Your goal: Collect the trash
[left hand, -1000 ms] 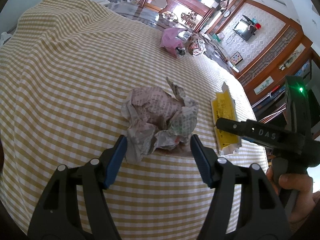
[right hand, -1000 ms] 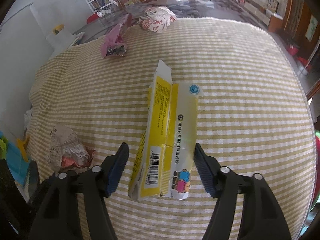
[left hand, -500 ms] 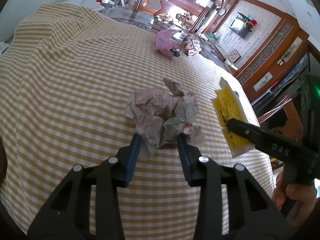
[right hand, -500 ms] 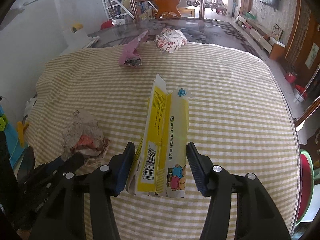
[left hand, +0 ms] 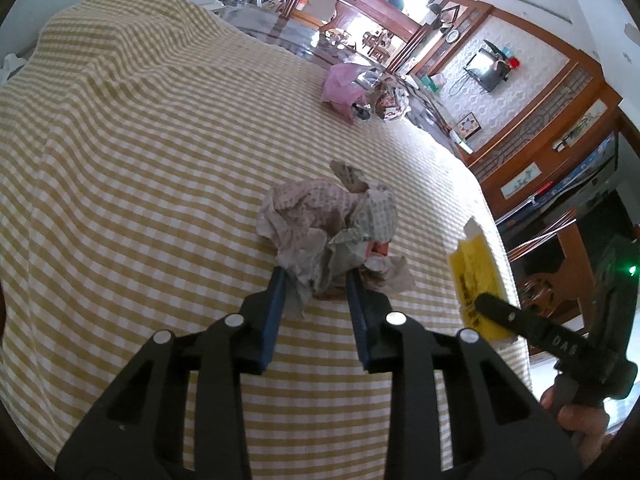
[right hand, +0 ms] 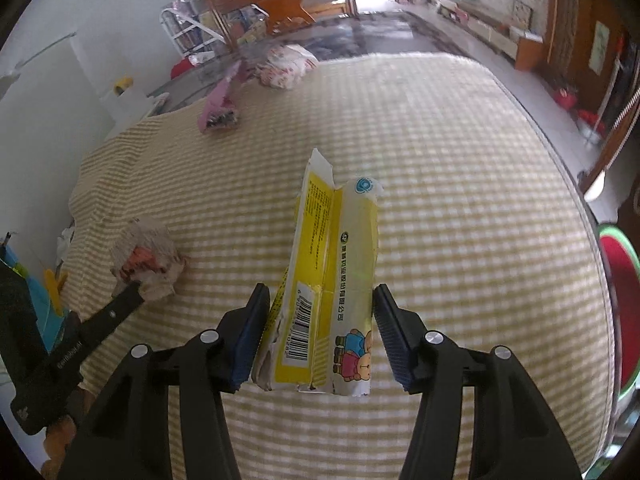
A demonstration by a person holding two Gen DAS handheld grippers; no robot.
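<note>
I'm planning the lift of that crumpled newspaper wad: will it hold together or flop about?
The crumpled newspaper wad is probably very light and squashy: the left gripper, its jaws closing, pinches only its near folds. Loose flaps stick out, so it may partly unfurl or dangle. It looks unlikely to roll on the checked tablecloth.

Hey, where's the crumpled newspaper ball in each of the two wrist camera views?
Left wrist: the crumpled newspaper ball sits centre frame, its near edge between the closing jaws.
Right wrist: lower left, beside the other gripper's tip.
Shared landmark: the pink wrapper, far on the checked cloth in both views.
</note>
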